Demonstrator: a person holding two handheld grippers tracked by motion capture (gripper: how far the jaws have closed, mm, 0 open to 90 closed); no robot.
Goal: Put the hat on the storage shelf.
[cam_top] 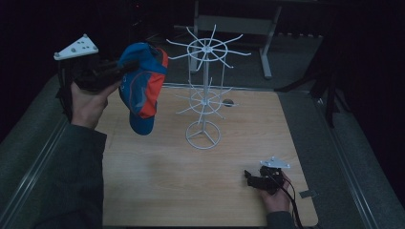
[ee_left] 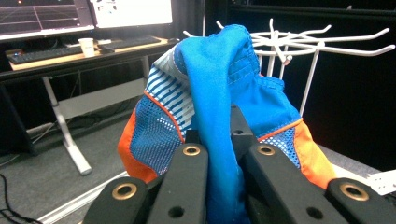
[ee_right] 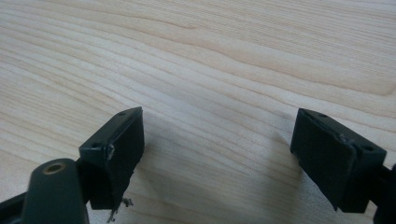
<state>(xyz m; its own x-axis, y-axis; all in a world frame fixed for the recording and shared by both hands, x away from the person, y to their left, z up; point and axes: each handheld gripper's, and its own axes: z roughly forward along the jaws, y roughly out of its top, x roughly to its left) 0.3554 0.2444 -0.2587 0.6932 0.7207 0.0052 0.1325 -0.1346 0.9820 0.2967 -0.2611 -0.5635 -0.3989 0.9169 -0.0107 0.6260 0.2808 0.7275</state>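
While the left gripper [cam_top: 114, 67] pinches the blue-and-orange cap [cam_top: 142, 86] aloft near the table's [cam_top: 157, 176] far left corner, hanging it on the white rack [cam_top: 204, 95] remains; the right gripper [cam_top: 253, 179] rests wide open, empty, near the right edge.

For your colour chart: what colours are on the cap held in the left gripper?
The cap is blue and orange with pale stripes, clearest in the left gripper view.

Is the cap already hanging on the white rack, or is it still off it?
Off it: the left gripper holds the cap beside the rack.
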